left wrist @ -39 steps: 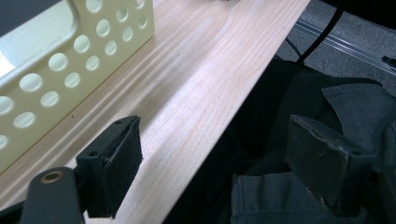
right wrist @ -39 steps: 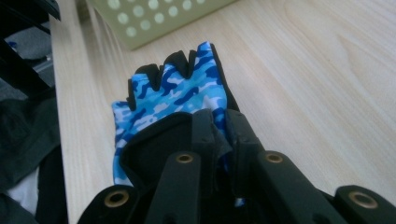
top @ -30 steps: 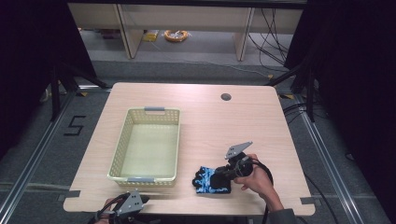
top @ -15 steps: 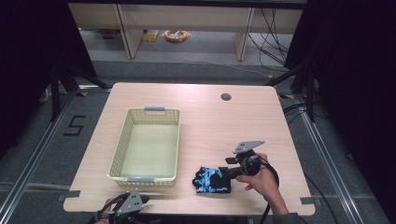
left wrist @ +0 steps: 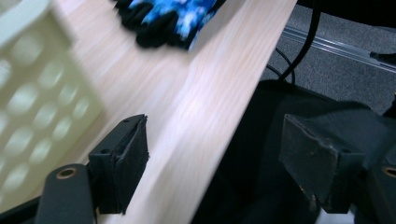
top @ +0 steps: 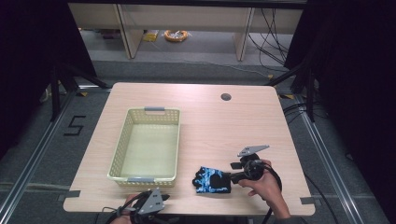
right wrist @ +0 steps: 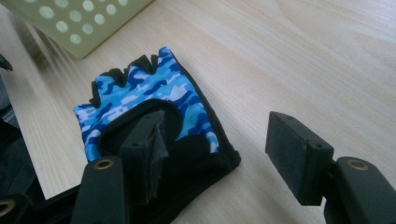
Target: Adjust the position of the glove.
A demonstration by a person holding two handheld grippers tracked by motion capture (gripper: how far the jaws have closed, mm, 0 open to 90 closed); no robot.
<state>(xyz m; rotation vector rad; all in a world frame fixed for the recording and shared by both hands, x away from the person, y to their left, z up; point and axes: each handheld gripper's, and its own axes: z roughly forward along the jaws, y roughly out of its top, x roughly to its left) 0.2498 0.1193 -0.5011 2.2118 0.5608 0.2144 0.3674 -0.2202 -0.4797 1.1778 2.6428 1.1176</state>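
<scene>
A fingerless glove [top: 211, 180] with a blue camouflage back and black trim lies flat near the table's front edge. My right gripper [top: 235, 176] is at its right side, open. In the right gripper view the glove [right wrist: 154, 98] lies palm down; one jaw hangs over its black cuff and the other over bare wood, with the right gripper [right wrist: 224, 149] holding nothing. My left gripper [top: 152, 205] is at the front edge of the table, below the basket. In its own view the left gripper [left wrist: 215, 163] stands open and empty across the table edge, with the glove [left wrist: 168, 18] farther off.
A pale yellow perforated basket [top: 120, 158] stands empty left of the glove, and its corner [right wrist: 79, 23] is close beyond the glove's fingers. The basket wall [left wrist: 37, 93] is beside my left jaw. A round cable hole [top: 226, 97] is at the back right of the table.
My right gripper has drawn back a little to the right, away from the glove, which stays where it was. The left gripper has hardly moved.
</scene>
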